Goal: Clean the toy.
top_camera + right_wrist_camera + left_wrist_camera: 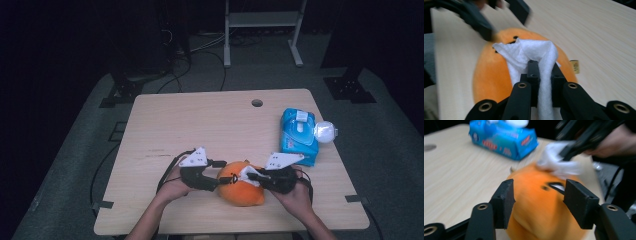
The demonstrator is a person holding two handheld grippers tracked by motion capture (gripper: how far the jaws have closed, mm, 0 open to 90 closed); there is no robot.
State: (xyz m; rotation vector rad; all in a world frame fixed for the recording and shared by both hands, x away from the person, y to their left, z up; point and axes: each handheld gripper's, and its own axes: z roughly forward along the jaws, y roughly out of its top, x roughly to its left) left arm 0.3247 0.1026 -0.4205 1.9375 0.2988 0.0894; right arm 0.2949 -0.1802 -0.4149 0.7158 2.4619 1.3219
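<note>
Near edge of the worktop point(165, 125), middle: an orange plush toy point(240, 191), lying between both tongs. Soft, light and squashy by the look of it, likely to dent under any squeeze and roll or slide on the smooth wood unless steadied from both sides; best taken across its round body. Left tongs point(539, 200) apart, one jaw on either side of the toy, pads near the fabric but hard to tell whether pressing, since the picture is blurred there. Right tongs point(541, 75) clamped on a white wipe point(531, 53), limp and thin, draped over the top of the toy by its stitched face; likely to bunch or slip, so best pinched by a fold. Far right: a blue wipe pack point(298, 135). Underside of the toy hidden; small tag on its far side too tiny to read.
</note>
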